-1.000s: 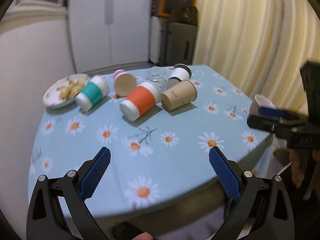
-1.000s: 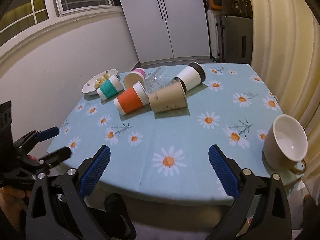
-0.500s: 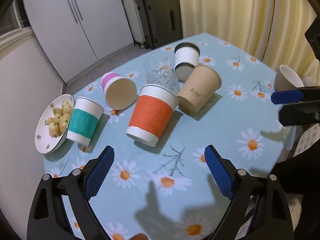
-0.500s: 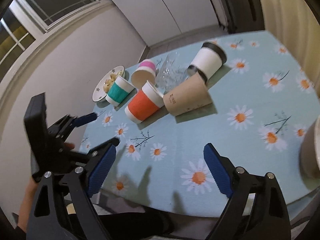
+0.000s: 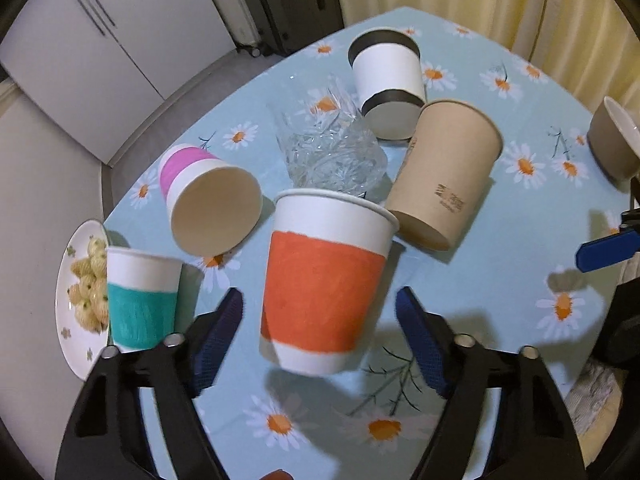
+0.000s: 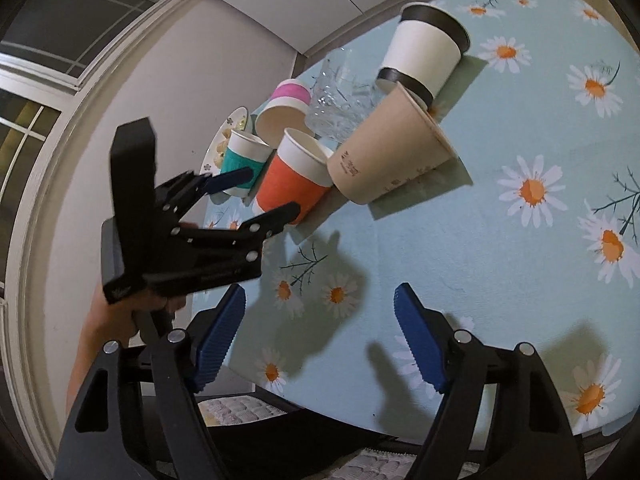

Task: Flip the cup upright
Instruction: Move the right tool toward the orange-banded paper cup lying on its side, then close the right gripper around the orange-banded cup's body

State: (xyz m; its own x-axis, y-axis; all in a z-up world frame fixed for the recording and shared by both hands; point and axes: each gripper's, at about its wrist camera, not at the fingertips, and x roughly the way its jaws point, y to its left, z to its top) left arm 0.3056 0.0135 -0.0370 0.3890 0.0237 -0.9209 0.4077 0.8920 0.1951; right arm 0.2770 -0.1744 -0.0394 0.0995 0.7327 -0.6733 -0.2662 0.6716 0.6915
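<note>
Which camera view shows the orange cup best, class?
The left wrist view: the orange cup lies large and unblocked between the open left gripper's fingers. In the right wrist view it is small, partly hidden by that gripper.

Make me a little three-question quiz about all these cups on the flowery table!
1. True or false: the left gripper is open around the orange cup.
2. Which lies between the pink cup and the brown cup: A) glass tumbler, B) spoon, C) bottle?
3. Fill in: the plate of snacks sits beside the ____ cup.

Key: 1 true; 2 A; 3 teal.
</note>
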